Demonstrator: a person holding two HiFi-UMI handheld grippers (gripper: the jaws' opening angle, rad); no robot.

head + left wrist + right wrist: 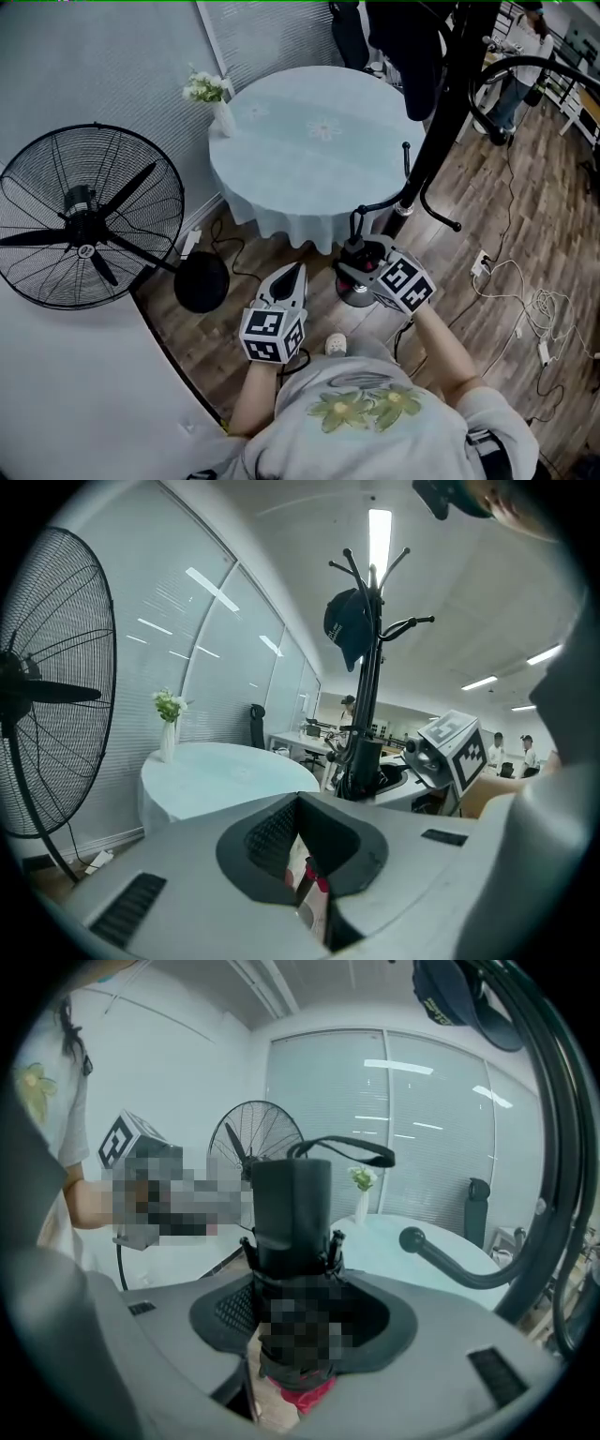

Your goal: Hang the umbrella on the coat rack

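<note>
- Your right hand-held gripper (354, 270), in the head view, is clamped on the folded black umbrella (362, 251) just beside the foot of the coat rack (441, 112). Your left hand-held gripper (293, 274) sits on the umbrella's far side from the rack, with its jaws together on nothing.
- Also in the head view, the rack's low hooks (439, 216) reach out close to the umbrella, and the round desk (281, 187) lies beyond it.
- In the left gripper view, your left hand-held gripper (302, 850) shows closed jaws with nothing between them. The coat rack (370, 686) stands ahead, with a cap (347, 625) hung near its top. Your right hand-held gripper (448, 752) is just right of the rack's pole and the desk (225, 771) is to the pole's left. The umbrella is hard to separate from the dark pole here.
- In the right gripper view, your right hand-held gripper (292, 1321) pinches the umbrella (291, 1208) around its body. The umbrella's long axis is upright, across the jaws, and its wrist strap (347, 1150) loops at the top end. A knobbed hook (450, 1265) of the coat rack (553, 1166) sits just right of the umbrella, near it but apart.
- Your right arm is the nearer one and already holds the load. The next move likely turns on carrying the strap loop rightward over that knob.
</note>
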